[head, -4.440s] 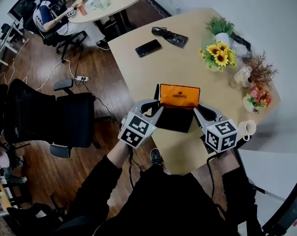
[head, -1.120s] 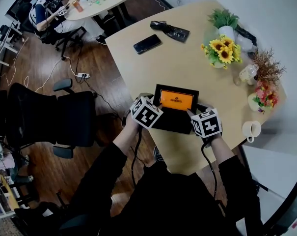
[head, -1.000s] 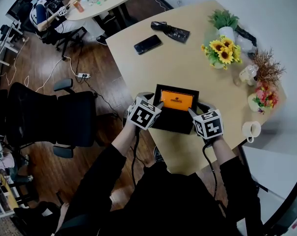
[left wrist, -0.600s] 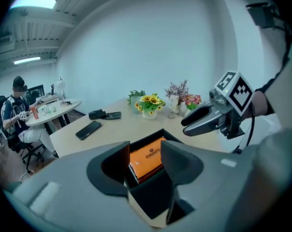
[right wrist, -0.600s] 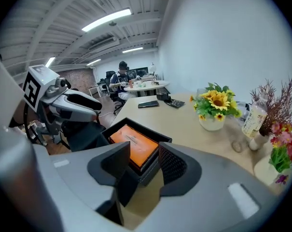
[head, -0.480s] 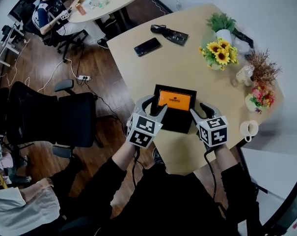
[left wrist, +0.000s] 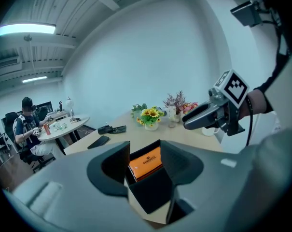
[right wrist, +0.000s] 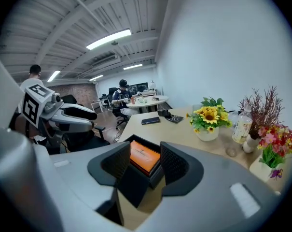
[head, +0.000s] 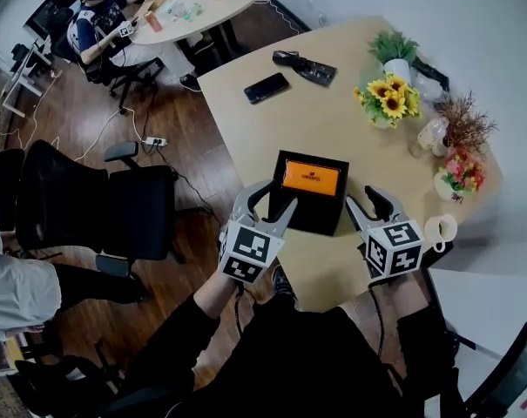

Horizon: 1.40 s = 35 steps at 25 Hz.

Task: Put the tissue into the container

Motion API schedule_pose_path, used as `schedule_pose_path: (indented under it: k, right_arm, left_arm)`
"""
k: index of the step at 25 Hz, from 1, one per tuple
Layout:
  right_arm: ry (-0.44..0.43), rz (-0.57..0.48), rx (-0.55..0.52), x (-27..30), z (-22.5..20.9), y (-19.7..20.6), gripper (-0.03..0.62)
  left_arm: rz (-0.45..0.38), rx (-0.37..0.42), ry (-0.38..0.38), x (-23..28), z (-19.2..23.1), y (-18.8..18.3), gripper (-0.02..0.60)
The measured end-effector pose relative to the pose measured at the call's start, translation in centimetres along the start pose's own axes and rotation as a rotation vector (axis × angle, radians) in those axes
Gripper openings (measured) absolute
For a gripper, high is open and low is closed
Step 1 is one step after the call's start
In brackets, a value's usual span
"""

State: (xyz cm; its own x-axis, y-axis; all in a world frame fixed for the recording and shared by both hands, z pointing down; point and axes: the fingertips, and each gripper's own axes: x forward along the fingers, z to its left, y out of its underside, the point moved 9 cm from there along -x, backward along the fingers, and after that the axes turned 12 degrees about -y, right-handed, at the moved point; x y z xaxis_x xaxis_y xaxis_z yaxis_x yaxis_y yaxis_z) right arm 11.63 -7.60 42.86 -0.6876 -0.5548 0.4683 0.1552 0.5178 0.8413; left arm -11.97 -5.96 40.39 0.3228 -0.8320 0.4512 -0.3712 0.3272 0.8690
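The orange tissue pack (head: 312, 178) lies flat inside the black container (head: 308, 217) on the beige table (head: 333, 120). My left gripper (head: 269, 201) hovers just off the container's near left corner. It is open, with nothing between its fingers. My right gripper (head: 366, 200) hangs to the container's right, open and empty too. In the left gripper view the pack (left wrist: 146, 162) and container (left wrist: 151, 196) show beyond the left gripper (left wrist: 145, 154). In the right gripper view the pack (right wrist: 145, 157) sits in the container (right wrist: 157, 177), ahead of the right gripper (right wrist: 143, 164).
A phone (head: 266, 87) and a black pouch (head: 304, 66) lie at the table's far side. Sunflowers (head: 387, 98), other flower pots (head: 459, 171) and a white mug (head: 439, 229) stand along the right edge. An office chair (head: 89, 203) stands left; a person (head: 97, 16) sits at another table.
Both grippers have drawn back from the container's sides toward the table's near edge. The orange pack stays lying in the container.
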Motion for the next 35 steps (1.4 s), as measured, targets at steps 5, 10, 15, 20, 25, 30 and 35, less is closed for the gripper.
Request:
schedule_pose_path:
  k: [5, 10, 15, 20, 25, 30, 35]
  right_arm:
    - [-0.045, -0.101, 0.008, -2.7, 1.0, -1.0, 0.183]
    - [-0.019, -0.185, 0.025, -5.8, 1.5, -0.6, 0.183]
    - [0.027, -0.218, 0.027, -8.1, 1.9, 0.4, 0.183]
    - [0.076, -0.226, 0.000, -9.7, 2.2, 1.8, 0.183]
    - [0.122, -0.321, -0.094, -11.7, 3.2, 1.5, 0.179]
    - [0.158, -0.374, -0.193, -13.4, 4.4, 1.7, 0.173]
    - [0.178, -0.388, -0.211, -13.6, 4.5, 2.0, 0.144]
  left_arm:
    - [0.000, -0.045, 0.008, -2.6, -0.9, 0.0, 0.181]
    - [-0.031, -0.099, 0.021, -5.3, -2.2, 0.3, 0.180]
    - [-0.057, -0.091, 0.015, -7.0, -3.2, 0.5, 0.179]
    - [-0.033, -0.105, 0.024, -7.3, -4.3, 1.5, 0.179]
    - [-0.060, -0.111, 0.037, -7.7, -5.6, 1.3, 0.178]
    - [-0.170, -0.123, 0.063, -8.3, -6.9, 0.6, 0.178]
    - [-0.168, -0.104, 0.097, -8.2, -7.6, 0.0, 0.178]
